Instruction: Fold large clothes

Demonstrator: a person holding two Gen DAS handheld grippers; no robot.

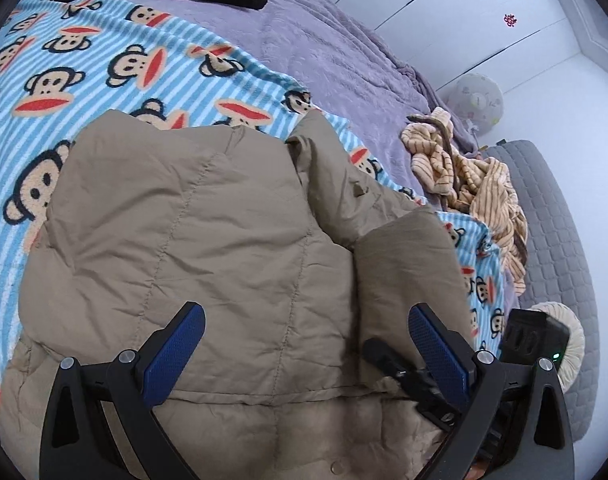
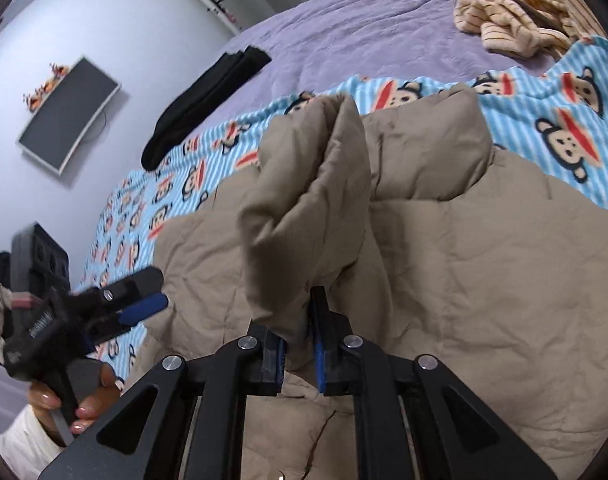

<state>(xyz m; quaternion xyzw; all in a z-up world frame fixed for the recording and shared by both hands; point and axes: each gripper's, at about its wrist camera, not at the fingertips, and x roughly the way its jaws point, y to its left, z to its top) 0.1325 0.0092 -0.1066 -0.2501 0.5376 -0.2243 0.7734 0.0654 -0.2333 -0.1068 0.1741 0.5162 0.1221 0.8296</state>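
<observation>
under both grippers a tan jacket [image 1: 207, 232] lies spread on the monkey blanket [image 1: 103, 60]. right gripper [image 2: 299, 344] pinches its raised sleeve [image 2: 308, 208]; left gripper [image 1: 304, 340] gapes wide above the jacket, seemingly not touching.

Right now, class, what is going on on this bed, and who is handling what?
A person is folding a tan quilted jacket spread over a monkey-print blanket on the bed. The right tongs are shut on a raised fold of the jacket, probably a sleeve. The left tongs hang open above the jacket, gripping nothing. A striped beige garment lies crumpled nearby.
</observation>
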